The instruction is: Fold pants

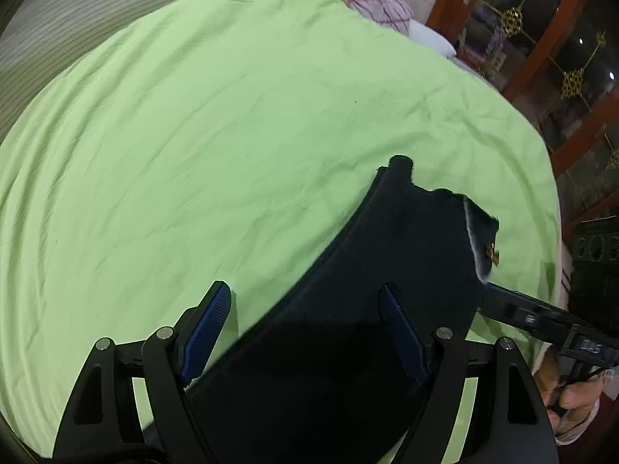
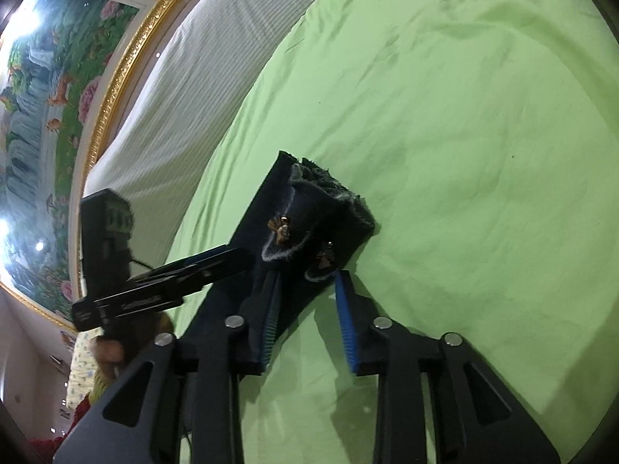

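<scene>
Dark navy pants [image 1: 390,270] lie folded into a narrow strip on the light green bedsheet [image 1: 232,135]. Their frayed end with small gold ornaments shows in the right wrist view [image 2: 317,212]. My left gripper [image 1: 305,297] is open, its blue-padded fingers [image 1: 205,328] spread over the near part of the strip without holding it. My right gripper [image 2: 305,282] is open at the frayed end, with the cloth edge lying between the spread fingers [image 2: 348,321]. The right gripper also shows in the left wrist view [image 1: 541,317], and the left gripper in the right wrist view [image 2: 174,282].
A white striped bed cover [image 2: 185,89] borders the sheet. A pink checked cloth [image 1: 379,4] and a white pillow [image 1: 429,34] lie at the far edge. A gold-framed painting [image 2: 58,116] hangs on the wall. A wooden glass cabinet [image 1: 549,50] stands beside the bed.
</scene>
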`<state>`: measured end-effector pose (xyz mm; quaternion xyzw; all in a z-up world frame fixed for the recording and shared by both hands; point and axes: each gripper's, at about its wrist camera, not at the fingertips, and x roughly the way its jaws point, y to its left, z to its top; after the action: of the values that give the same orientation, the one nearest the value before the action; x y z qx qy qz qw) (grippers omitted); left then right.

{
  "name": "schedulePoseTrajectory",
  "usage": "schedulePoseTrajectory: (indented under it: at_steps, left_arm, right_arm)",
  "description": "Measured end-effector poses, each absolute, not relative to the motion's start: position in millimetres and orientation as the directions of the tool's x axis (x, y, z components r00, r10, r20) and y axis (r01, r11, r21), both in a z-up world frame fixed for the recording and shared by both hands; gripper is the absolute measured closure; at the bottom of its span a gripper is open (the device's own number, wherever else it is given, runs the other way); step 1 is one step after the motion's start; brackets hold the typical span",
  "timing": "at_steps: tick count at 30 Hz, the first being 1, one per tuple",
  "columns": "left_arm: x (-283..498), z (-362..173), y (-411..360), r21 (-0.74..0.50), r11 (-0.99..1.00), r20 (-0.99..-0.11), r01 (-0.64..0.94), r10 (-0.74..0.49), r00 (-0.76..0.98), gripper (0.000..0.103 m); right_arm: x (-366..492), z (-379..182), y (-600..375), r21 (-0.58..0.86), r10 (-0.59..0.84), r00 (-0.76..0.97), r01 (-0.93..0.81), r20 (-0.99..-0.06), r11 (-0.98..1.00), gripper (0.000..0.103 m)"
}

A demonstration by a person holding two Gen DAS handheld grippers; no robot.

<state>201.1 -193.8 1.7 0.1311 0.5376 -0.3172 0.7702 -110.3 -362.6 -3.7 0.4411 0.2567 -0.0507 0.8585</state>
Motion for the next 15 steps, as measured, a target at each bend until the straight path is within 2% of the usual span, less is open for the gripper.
schedulePoseTrajectory:
  at_steps: [3, 7, 9, 11, 12, 15]
  left_arm:
    - [213, -3, -196, -0.17, 0.757, -0.915, 0.631, -0.36, 0.184, 0.024]
    - [221, -8, -204, -0.241, 0.732, -0.907, 0.637, -0.404, 0.121, 0.024]
    - [224, -11, -208, -0.251, 0.73, -0.907, 0.636, -0.407, 0.108, 0.024]
    - [225, -12, -214, -0.261, 0.723, -0.903, 0.64, -0.417, 0.103, 0.025]
    - [223, -12, -217, -0.264, 0.718, -0.902, 0.644, -0.42, 0.099, 0.025]
    - [224, -13, -225, -0.262, 0.707, -0.903, 0.657, -0.42, 0.092, 0.026]
  right_arm:
    - [-112, -7, -367, 0.758, 0.15, 0.874, 0.302, -0.462, 0.578, 0.065]
    - [-104, -12, -369, 0.759, 0.134, 0.878, 0.311, -0.46, 0.572, 0.066]
    - [-100, -12, -368, 0.753, 0.126, 0.881, 0.306, -0.456, 0.583, 0.071]
    - [-99, -14, -370, 0.745, 0.113, 0.876, 0.324, -0.469, 0.583, 0.088]
    - [-100, -18, -372, 0.75, 0.116, 0.876, 0.324, -0.468, 0.577, 0.091]
    - [-104, -15, -367, 0.727, 0.1, 0.882, 0.311, -0.461, 0.612, 0.092]
